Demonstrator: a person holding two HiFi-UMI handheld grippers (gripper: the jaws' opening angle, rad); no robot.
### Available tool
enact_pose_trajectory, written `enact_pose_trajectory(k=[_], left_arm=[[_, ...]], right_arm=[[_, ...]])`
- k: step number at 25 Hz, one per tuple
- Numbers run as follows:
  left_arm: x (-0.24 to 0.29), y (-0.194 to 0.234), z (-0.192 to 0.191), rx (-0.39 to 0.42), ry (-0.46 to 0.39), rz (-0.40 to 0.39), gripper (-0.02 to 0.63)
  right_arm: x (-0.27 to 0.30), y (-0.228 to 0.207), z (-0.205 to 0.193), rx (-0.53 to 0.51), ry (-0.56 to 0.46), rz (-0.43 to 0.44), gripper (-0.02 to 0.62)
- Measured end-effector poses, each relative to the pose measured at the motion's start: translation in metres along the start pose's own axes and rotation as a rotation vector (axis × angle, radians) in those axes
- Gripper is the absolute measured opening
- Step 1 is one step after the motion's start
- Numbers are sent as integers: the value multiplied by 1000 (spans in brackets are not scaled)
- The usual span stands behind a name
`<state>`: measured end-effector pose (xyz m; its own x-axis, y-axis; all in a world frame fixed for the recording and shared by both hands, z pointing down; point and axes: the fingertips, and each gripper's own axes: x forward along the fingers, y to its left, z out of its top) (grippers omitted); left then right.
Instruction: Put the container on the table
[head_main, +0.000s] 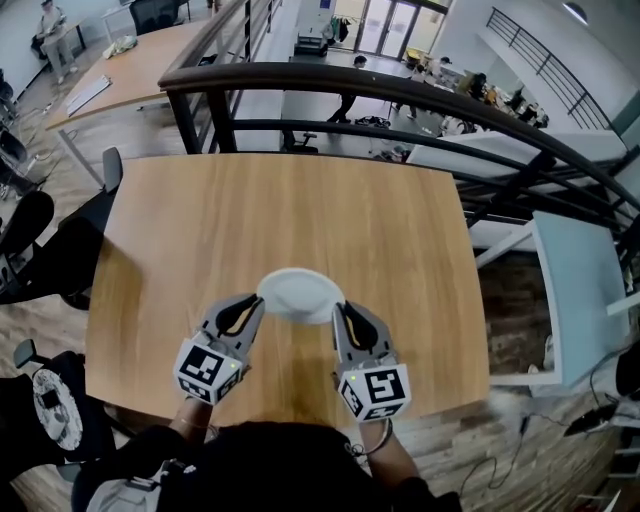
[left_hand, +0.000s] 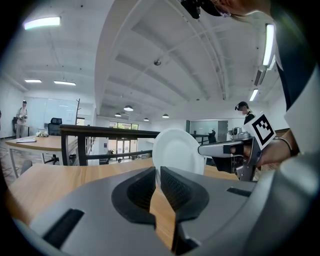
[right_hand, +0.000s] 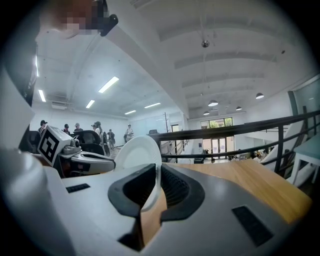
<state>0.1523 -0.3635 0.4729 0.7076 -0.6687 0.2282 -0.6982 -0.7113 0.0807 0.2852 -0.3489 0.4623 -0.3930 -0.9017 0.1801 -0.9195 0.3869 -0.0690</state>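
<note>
A shallow white container (head_main: 299, 294), round like a bowl, hangs just above the near half of the wooden table (head_main: 280, 220). My left gripper (head_main: 252, 308) is shut on its left rim and my right gripper (head_main: 342, 312) is shut on its right rim. In the left gripper view the container (left_hand: 177, 150) stands edge-up from the left gripper (left_hand: 157, 176), with the other gripper's body beyond it at the right. In the right gripper view the container (right_hand: 141, 152) rises from the closed jaws of the right gripper (right_hand: 159, 181).
A dark metal railing (head_main: 330, 85) runs along the table's far edge. Office chairs (head_main: 50, 250) stand off the left side. A pale blue table (head_main: 580, 290) sits to the right, lower down. Bare wood spreads ahead of the container.
</note>
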Motion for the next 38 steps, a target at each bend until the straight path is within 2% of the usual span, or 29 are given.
enact_pose_trajectory(k=[6,16,28,31,35,38], left_arm=[[2,10,-18,3,40,-28,21],[0,21,-45,-41,71,-12,21],[11,29,-84,-68,158,-7,23],[12,32,-92,-93,187,-13,23],[17,34,-97,-151,165,-29,23],[20,34,-107,-142,189,-30,23]], right_arm=[[11,3,-19,36,34,-3,40],[26,9,-38,16,107,2,41],[43,4,-73,62,216,11,41],[47,4,-79,79,233,20,41],[49,1,-92,118,260,27,41],[52,0,-101,124,279,28,41]])
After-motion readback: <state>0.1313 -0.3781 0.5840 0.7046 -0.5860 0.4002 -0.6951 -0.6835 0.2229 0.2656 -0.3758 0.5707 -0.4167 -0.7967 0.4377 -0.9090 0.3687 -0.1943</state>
